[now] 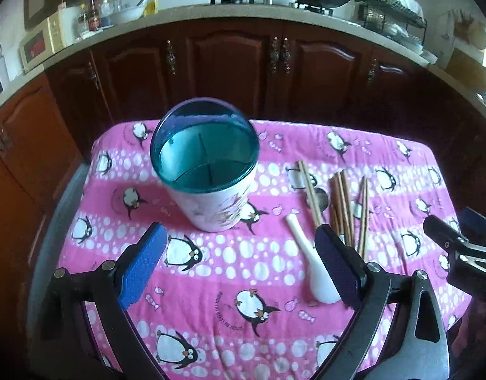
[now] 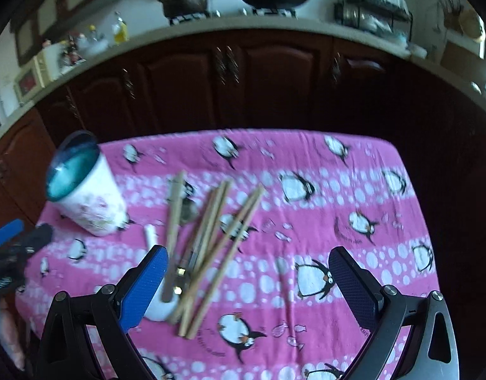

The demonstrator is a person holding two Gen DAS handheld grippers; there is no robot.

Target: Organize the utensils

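Pink cloth point(image 1: 211, 272): holder point(image 1: 208, 171) upright, chopsticks point(image 2: 211, 247) and spoon point(image 1: 309, 262) loose beside it. My left gripper point(image 1: 239, 253) and right gripper point(image 2: 247, 272) both spread, empty.

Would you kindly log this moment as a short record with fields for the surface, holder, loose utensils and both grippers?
surface: pink penguin-print cloth covering the table
holder: white utensil holder with teal divided top, upright, empty
loose utensils: wooden chopsticks in a loose pile; white spoon beside them; a metal utensil partly under the chopsticks
left gripper: open, holding nothing
right gripper: open, above the chopsticks
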